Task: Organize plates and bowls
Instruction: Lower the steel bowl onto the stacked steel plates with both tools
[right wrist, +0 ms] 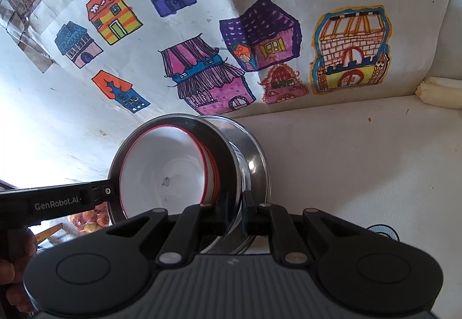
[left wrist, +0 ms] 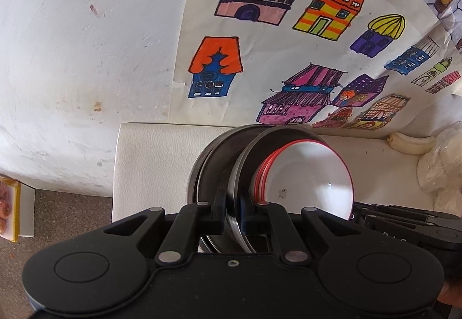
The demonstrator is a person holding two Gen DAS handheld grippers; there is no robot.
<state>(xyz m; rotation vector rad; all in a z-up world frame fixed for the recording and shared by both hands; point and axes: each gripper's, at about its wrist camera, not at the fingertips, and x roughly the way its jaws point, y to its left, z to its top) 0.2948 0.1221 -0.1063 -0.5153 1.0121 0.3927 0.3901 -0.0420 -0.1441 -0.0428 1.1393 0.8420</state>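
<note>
A steel dish (left wrist: pixel 245 163) holds several nested white bowls with red rims (left wrist: pixel 306 174). A second steel dish (left wrist: pixel 202 168) sits beneath it. The stack is tilted over the white tabletop (left wrist: pixel 153 163). My left gripper (left wrist: pixel 233 215) is shut on the steel dish's near rim. My right gripper (left wrist: pixel 363 213) shows at the stack's right edge. In the right wrist view, my right gripper (right wrist: pixel 241 210) is shut on the steel dish's rim (right wrist: pixel 228 151) beside the white bowls (right wrist: pixel 164 166). My left gripper (right wrist: pixel 111 190) clamps the opposite rim. The lower steel dish (right wrist: pixel 257 166) shows on the right.
A paper drawing of coloured houses (left wrist: pixel 288 38) hangs on the white wall behind the table. A pale roll (left wrist: pixel 410 142) and a plastic bag (left wrist: pixel 441 168) lie at the table's right. A pack of orange food (left wrist: pixel 5 203) lies on the floor at left. A black cable (right wrist: pixel 385 232) rests on the table.
</note>
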